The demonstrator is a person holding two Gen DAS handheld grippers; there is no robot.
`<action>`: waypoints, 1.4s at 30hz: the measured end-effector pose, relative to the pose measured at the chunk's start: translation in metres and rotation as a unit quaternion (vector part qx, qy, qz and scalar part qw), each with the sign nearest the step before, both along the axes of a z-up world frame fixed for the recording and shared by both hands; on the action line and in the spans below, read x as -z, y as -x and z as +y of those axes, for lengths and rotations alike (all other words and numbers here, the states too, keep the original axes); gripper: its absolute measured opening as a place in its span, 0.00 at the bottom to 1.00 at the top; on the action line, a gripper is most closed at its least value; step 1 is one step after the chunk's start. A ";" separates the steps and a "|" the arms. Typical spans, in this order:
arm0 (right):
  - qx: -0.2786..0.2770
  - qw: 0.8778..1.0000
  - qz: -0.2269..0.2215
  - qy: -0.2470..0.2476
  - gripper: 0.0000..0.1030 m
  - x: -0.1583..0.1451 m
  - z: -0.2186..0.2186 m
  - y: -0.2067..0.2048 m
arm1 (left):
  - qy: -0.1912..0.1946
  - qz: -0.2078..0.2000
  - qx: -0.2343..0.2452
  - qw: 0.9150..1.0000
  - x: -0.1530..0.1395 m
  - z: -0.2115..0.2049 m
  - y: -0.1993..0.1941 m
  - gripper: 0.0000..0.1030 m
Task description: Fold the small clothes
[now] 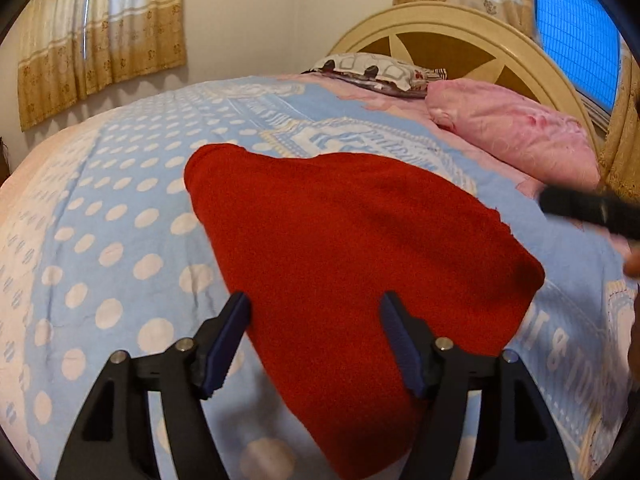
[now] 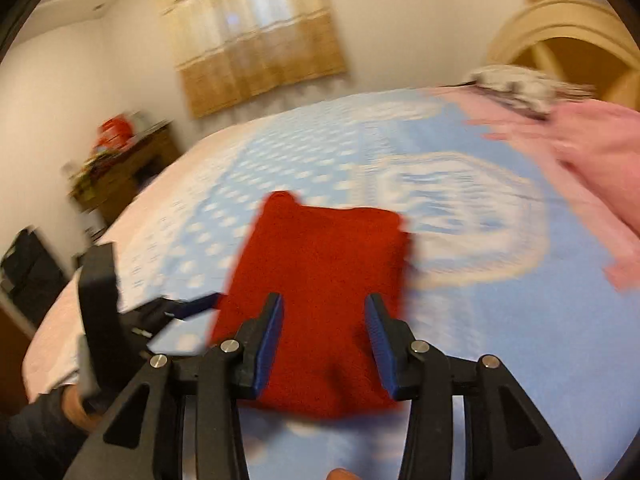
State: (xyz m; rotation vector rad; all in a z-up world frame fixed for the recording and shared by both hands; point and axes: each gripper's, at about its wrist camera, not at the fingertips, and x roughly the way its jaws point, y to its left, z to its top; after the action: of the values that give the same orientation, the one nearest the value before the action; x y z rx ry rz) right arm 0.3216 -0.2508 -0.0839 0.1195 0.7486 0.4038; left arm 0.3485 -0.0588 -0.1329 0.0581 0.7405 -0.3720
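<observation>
Out to the left of the left gripper hangs a beige curtain, above the far edge of the bed. Its jaws stand apart over the blue dotted bedspread, nothing pinched between them – the left pad sits over bare bedspread, the right pad over the red garment, which lies folded flat on the bed, spreading ahead of this gripper and to its right. Further ahead and right lie a patterned pillow and a pink pillow against the round headboard. At the right edge a dark blurred bar is the other tool.

In the right wrist view, which is blurred, a wooden side table stands far left. The right gripper hovers with jaws parted – the red garment lies between and ahead of them, but the pads do not press on it. The left gripper is just beside the garment's left edge
</observation>
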 end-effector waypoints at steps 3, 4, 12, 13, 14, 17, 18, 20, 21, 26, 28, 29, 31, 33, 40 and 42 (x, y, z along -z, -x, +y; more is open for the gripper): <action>0.001 0.998 0.065 0.015 0.42 0.032 0.009 -0.047 | 0.013 -0.001 0.000 1.000 0.002 0.004 -0.001 0.71; 0.016 0.995 0.097 0.025 0.42 0.049 0.006 -0.059 | 0.020 0.003 -0.003 1.000 0.004 0.008 -0.002 0.74; 0.023 0.990 0.076 0.115 0.42 0.045 0.014 -0.045 | 0.047 0.033 -0.005 0.998 0.018 0.014 0.002 0.92; 0.019 0.990 0.067 0.122 0.42 0.039 0.022 -0.046 | 0.051 0.035 -0.008 0.998 0.019 0.015 0.001 0.92; 0.010 0.990 0.057 0.131 0.42 0.033 0.032 -0.047 | 0.055 0.036 -0.010 0.998 0.020 0.017 0.002 0.92; -0.031 0.987 0.047 0.149 0.42 0.030 0.063 -0.065 | 0.063 0.043 -0.016 0.997 0.022 0.020 0.002 0.94; -0.038 0.987 0.052 0.147 0.42 0.031 0.069 -0.069 | 0.064 0.044 -0.016 0.997 0.022 0.020 0.002 0.94; -0.057 0.982 0.086 0.156 0.42 0.046 0.087 -0.086 | 0.061 0.044 -0.018 0.997 0.023 0.019 0.002 0.96; -0.057 0.977 0.098 0.180 0.42 0.059 0.095 -0.095 | 0.059 0.042 -0.020 0.997 0.023 0.019 0.004 0.97; -0.047 0.978 0.113 0.171 0.43 0.067 0.090 -0.109 | 0.058 0.048 -0.021 0.997 0.026 0.020 0.003 0.97; -0.043 0.981 0.103 0.157 0.43 0.060 0.083 -0.103 | 0.058 0.050 -0.022 0.997 0.026 0.020 0.004 1.00; -0.042 0.983 0.092 0.152 0.43 0.055 0.077 -0.097 | 0.058 0.051 -0.022 0.997 0.026 0.020 0.004 1.00; -0.033 0.986 0.071 0.146 0.45 0.049 0.068 -0.087 | 0.058 0.053 -0.022 0.997 0.027 0.020 0.005 1.00; -0.017 0.988 0.064 0.140 0.45 0.046 0.055 -0.078 | 0.058 0.053 -0.022 0.997 0.027 0.021 0.006 1.00; -0.019 0.988 0.063 0.143 0.45 0.066 0.036 -0.065 | 0.055 0.063 -0.016 0.996 0.028 0.018 0.005 1.00; -0.016 0.988 0.060 0.138 0.45 0.067 0.034 -0.063 | 0.056 0.064 -0.017 0.996 0.029 0.019 0.004 1.00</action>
State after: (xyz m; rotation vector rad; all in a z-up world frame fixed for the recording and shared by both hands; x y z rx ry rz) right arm 0.3845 -0.2166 -0.1508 -0.1299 0.9183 0.3215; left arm 0.3440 -0.0396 -0.1615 -0.0847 0.8442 -0.3861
